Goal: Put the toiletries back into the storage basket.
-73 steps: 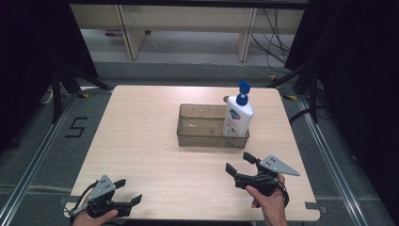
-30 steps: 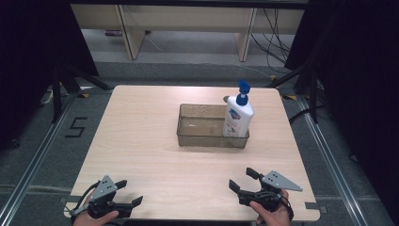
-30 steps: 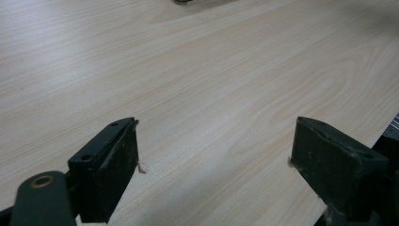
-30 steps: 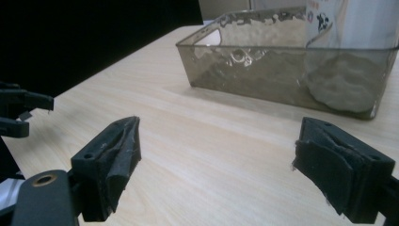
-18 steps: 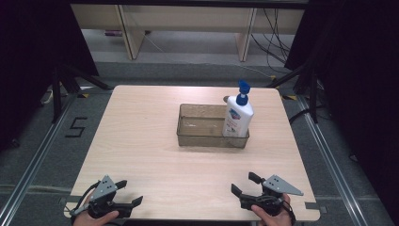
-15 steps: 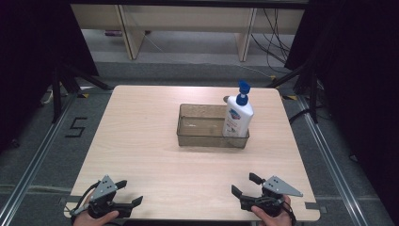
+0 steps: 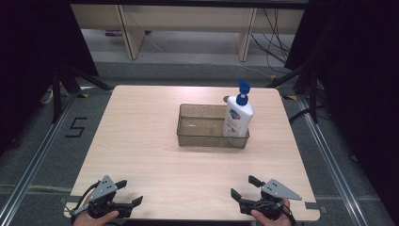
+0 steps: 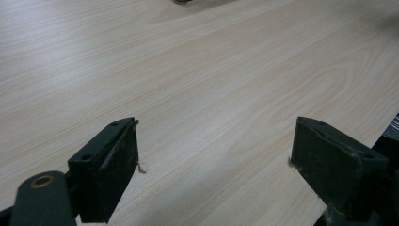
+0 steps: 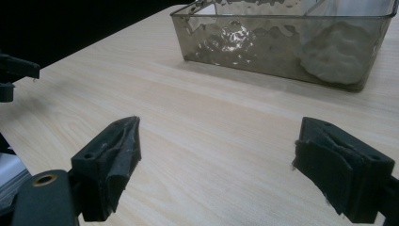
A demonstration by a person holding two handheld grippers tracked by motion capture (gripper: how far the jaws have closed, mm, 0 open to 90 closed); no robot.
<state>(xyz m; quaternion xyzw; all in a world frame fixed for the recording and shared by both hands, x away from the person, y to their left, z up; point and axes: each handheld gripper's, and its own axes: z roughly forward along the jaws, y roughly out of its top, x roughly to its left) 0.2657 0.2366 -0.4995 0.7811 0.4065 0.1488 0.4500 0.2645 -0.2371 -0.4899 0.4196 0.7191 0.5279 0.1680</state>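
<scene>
A white pump bottle with a blue pump stands upright in the right end of a clear smoky plastic bin at the table's middle. In the right gripper view the bin lies ahead, the bottle's white base blurred through its wall. My left gripper rests open at the near left edge of the table, held by a hand. My right gripper sits open at the near right edge. Both gripper views show wide jaws with bare wood between them, the left gripper and the right gripper.
The light wooden table stretches between the grippers and the bin. Metal rails run along the floor on both sides, with a "5" marked on the floor at left. The other gripper shows at the left edge of the right gripper view.
My right gripper has drawn back from mid-table toward the near right edge and stayed open. The left gripper, the bottle and the bin have not moved.
</scene>
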